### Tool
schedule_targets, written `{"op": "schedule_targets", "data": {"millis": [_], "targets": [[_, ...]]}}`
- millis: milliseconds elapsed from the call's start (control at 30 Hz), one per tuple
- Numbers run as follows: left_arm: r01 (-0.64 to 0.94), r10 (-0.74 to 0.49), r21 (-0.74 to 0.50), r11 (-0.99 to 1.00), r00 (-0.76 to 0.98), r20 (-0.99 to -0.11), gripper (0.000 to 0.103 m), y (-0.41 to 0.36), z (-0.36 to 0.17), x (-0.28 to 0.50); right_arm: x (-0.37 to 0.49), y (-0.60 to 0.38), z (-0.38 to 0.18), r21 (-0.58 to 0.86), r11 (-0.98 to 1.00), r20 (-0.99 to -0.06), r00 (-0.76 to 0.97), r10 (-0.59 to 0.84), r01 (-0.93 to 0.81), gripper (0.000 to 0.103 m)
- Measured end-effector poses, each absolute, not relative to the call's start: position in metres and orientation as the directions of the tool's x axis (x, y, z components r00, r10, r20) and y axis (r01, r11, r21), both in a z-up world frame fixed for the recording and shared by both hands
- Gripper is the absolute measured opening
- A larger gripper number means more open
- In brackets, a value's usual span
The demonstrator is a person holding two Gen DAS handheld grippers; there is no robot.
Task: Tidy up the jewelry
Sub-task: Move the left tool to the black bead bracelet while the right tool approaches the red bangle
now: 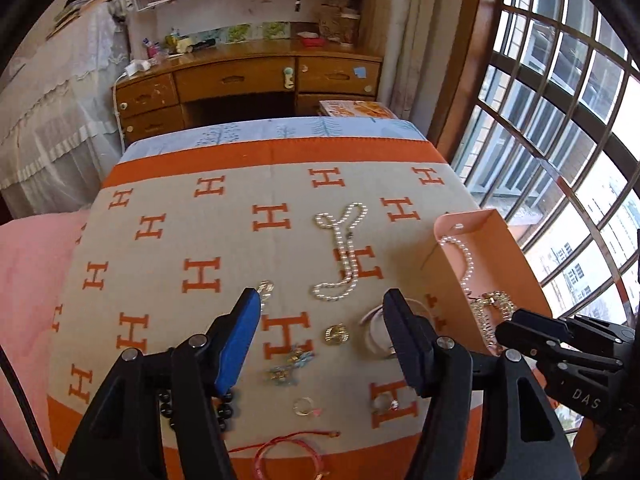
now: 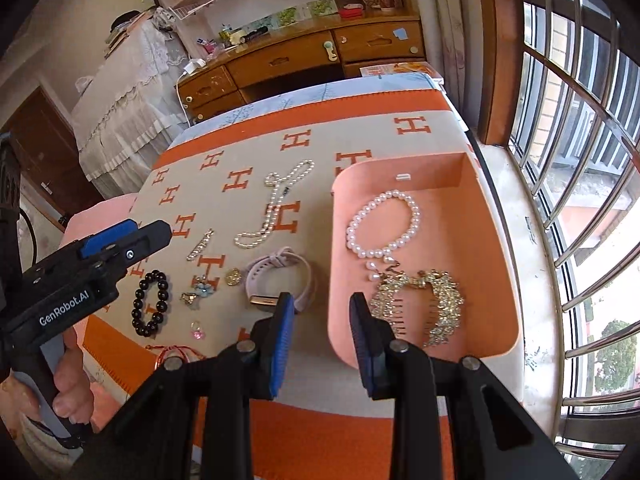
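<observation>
Your left gripper [image 1: 322,318] hangs spread over the patterned blanket [image 1: 168,240], nothing between its pads. Below it lie a black bead bracelet [image 2: 151,303], a blue flower piece [image 2: 203,289], a pale watch [image 2: 280,280] and a long pearl strand [image 1: 340,256]. Your right gripper [image 2: 322,308] stands parted, empty. The pink tray [image 2: 480,216] holds a pearl bracelet [image 2: 384,226] and a gold comb [image 2: 420,300].

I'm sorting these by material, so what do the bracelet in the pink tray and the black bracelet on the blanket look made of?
White beaded bracelet: glossy round beads, pearl or imitation. Black beaded bracelet: shiny dark round beads, perhaps stone, glass or plastic; can't tell.
</observation>
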State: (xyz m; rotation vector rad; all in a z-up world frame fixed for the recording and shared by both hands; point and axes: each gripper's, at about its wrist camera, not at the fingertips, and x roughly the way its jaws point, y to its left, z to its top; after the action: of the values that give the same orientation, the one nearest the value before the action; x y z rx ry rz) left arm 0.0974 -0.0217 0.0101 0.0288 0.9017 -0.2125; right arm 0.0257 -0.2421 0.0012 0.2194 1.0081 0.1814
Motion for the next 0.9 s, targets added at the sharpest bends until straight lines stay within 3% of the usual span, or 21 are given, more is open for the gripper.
{"op": "schedule_targets", "data": {"millis": [433, 900], "targets": [[-0.092, 0.034, -0.019, 0.996, 0.540, -0.841, 0.062, 0.106, -0.032, 0.079, 0.033, -0.177, -0.017, 0.284, 0.941, -0.846, 0.414, 0.335, -0.182, 0.029], [-0.110, -0.002, -0.058, 0.992, 0.452, -0.892, 0.062, 0.122, -0.080, 0.087, 0.017, -0.081, -0.059, 0.278, 0.863, -0.903, 0.192, 0.385, -0.423, 0.029]]}}
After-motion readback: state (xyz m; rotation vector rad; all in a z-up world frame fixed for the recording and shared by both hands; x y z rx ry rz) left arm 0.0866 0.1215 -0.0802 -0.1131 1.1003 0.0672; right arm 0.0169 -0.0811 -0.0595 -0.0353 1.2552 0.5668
